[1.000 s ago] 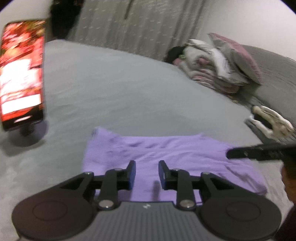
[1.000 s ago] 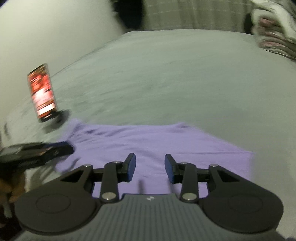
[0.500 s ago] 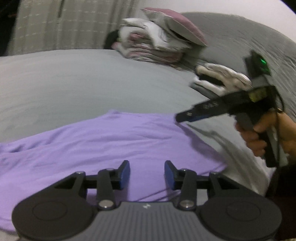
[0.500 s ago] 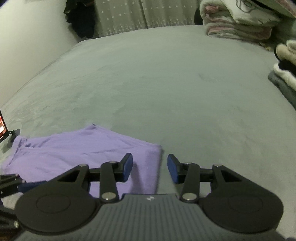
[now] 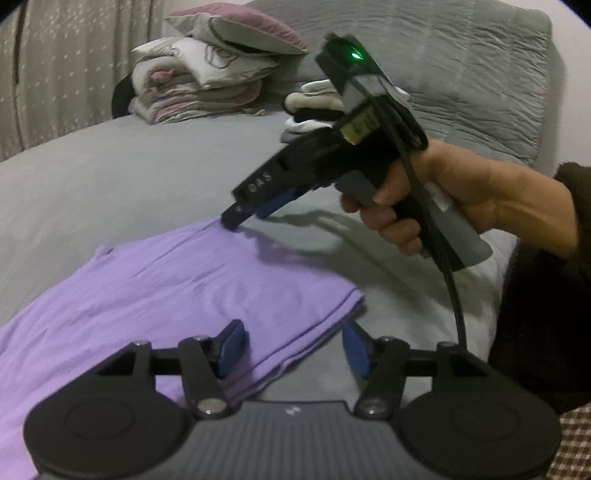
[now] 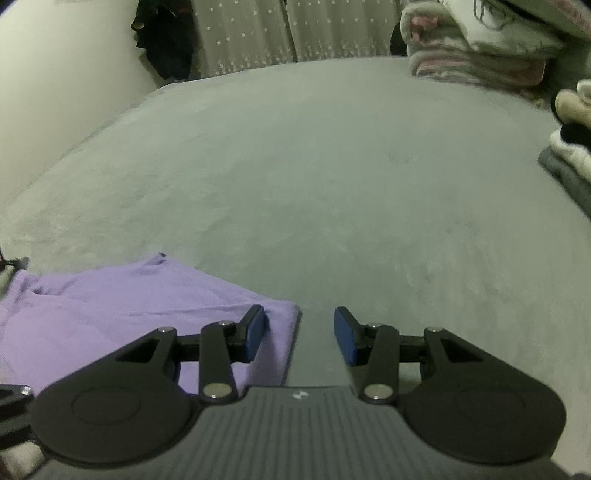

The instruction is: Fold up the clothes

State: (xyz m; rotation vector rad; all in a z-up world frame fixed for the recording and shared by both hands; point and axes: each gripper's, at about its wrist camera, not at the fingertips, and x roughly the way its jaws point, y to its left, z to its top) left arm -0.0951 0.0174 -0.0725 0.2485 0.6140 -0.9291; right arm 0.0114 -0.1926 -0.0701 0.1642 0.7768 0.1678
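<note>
- Left wrist view: the left tongs (image 5: 291, 345) stand open over the near right corner of the purple garment (image 5: 177, 295); one blue pad is above the cloth, the other above bare bed cover, with the garment's folded edge running between them. Nothing is held.
- The purple garment lies flat on the grey bed (image 5: 110, 177), spreading from 6 o'clock out toward 9 o'clock in this view.
- The right tongs (image 5: 240, 216) enter from 3 o'clock, carried in the person's right hand (image 5: 443, 199). Their tips sit at the far right corner of the garment, touching or just above it; which cannot be told, nor how wide they are spread from this angle.
- A black cable (image 5: 448, 273) hangs from the right tongs' body down toward the left tongs, crossing the space at 3 o'clock.
- A stack of folded bedding with a pillow (image 5: 207, 77) on top sits at 12 o'clock; a smaller pile of pale and dark clothes (image 5: 310, 110) lies partly behind the right tongs. A grey quilted headboard (image 5: 480, 74) rises at 1 o'clock.
- Right wrist view: the right tongs (image 6: 299, 334) are open and empty, straddling the garment's right edge (image 6: 110, 321); the left pad is over cloth, the right over bare bed (image 6: 332, 166).
- A starred curtain (image 6: 243, 33) and dark hanging clothing (image 6: 162, 37) stand at 11 o'clock beyond the bed.
</note>
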